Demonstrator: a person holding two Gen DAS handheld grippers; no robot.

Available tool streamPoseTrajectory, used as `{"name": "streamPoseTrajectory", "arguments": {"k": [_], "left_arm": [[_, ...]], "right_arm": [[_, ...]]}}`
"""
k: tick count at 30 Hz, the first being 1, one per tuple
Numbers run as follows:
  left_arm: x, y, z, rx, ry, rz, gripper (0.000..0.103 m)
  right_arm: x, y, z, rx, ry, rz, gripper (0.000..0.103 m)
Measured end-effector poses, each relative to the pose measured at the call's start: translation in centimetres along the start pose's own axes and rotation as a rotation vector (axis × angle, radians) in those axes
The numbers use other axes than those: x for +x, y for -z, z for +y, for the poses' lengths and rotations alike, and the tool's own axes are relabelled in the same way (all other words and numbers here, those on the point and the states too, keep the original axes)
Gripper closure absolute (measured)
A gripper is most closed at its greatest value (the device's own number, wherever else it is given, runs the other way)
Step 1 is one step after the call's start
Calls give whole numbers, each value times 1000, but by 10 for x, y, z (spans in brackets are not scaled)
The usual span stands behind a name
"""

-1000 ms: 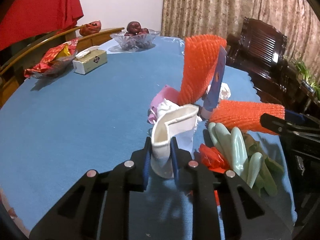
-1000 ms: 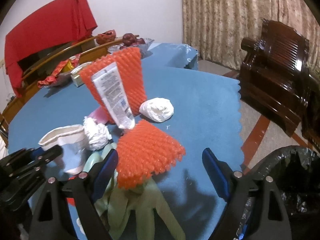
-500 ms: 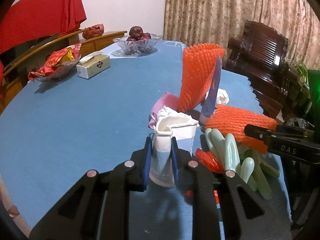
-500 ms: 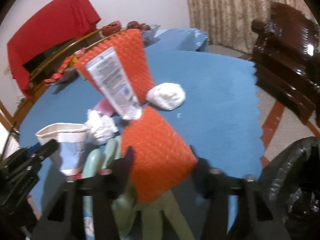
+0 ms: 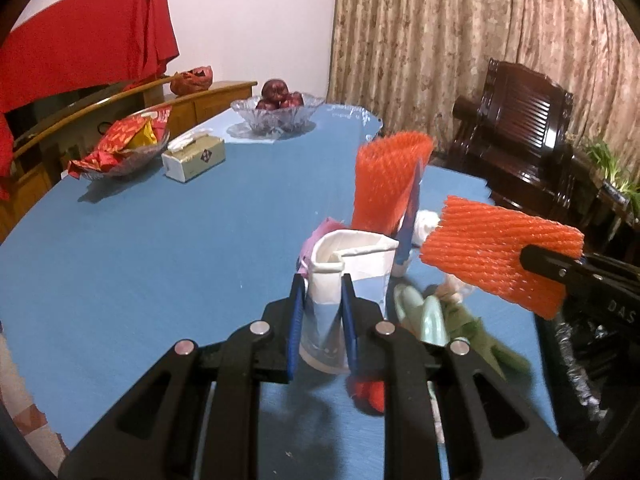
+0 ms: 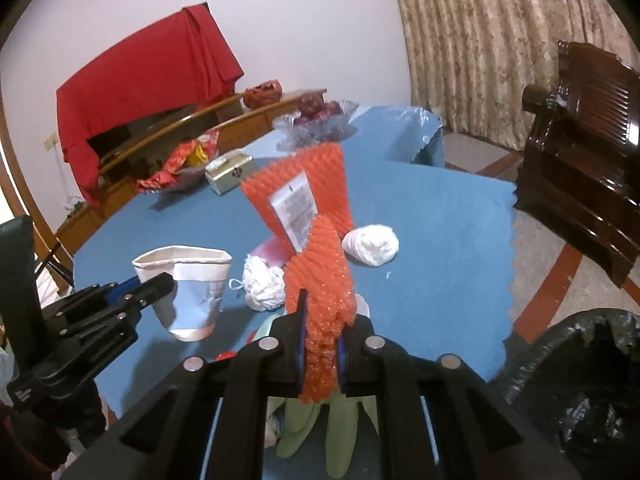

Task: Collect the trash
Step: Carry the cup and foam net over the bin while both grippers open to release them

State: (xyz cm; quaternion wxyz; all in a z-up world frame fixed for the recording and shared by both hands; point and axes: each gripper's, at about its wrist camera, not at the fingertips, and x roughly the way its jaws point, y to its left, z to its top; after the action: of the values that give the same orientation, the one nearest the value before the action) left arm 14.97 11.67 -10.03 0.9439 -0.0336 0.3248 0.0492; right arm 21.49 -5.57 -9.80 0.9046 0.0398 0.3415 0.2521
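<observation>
Left gripper (image 5: 320,316) fingers are pinching a crumpled paper cup (image 5: 348,280), held upright, mouth up, above the blue bench (image 5: 140,260). Right gripper (image 6: 322,352) fingers are squeezing an orange foam net (image 6: 322,280), its long axis running forward along the fingers. Bin bag (image 6: 580,380) is sitting lower right, beside the bench. Advice: keep both pinches firm, swing right first, and open only once over the bag's mouth.
</observation>
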Motion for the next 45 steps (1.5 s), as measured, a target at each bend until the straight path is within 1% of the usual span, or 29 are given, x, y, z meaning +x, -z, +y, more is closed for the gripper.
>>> {"name": "streamPoseTrajectory", "arguments": {"k": [5,11,17,20,26,31,39,45], "left_arm": [[-21,-7,-8,4,16,-31,86],[-45,-14,-22,16,53,-65,86],[-64,-17,-43,45,102,-89,86],[-71,-17,-61,73,133,-95,86],[-77,-18,-89,106,186,-96,86],[-78,-17,-118,137,241,-90,86],[-77,-12,-176,211,329,-83,86],[-70,-3,-212,247,390,-65,86]], "right_arm": [[-27,-4,1,20,9,-45,92],[-59,-8,4,12,24,-100,92],[-89,-5,-6,21,58,-135,92],[-102,-3,-14,26,78,-147,92],[-129,7,-35,52,132,-163,92],[-154,17,-58,86,195,-180,92],[-191,37,-93,134,305,-198,92],[-212,52,-117,172,377,-199,92]]}}
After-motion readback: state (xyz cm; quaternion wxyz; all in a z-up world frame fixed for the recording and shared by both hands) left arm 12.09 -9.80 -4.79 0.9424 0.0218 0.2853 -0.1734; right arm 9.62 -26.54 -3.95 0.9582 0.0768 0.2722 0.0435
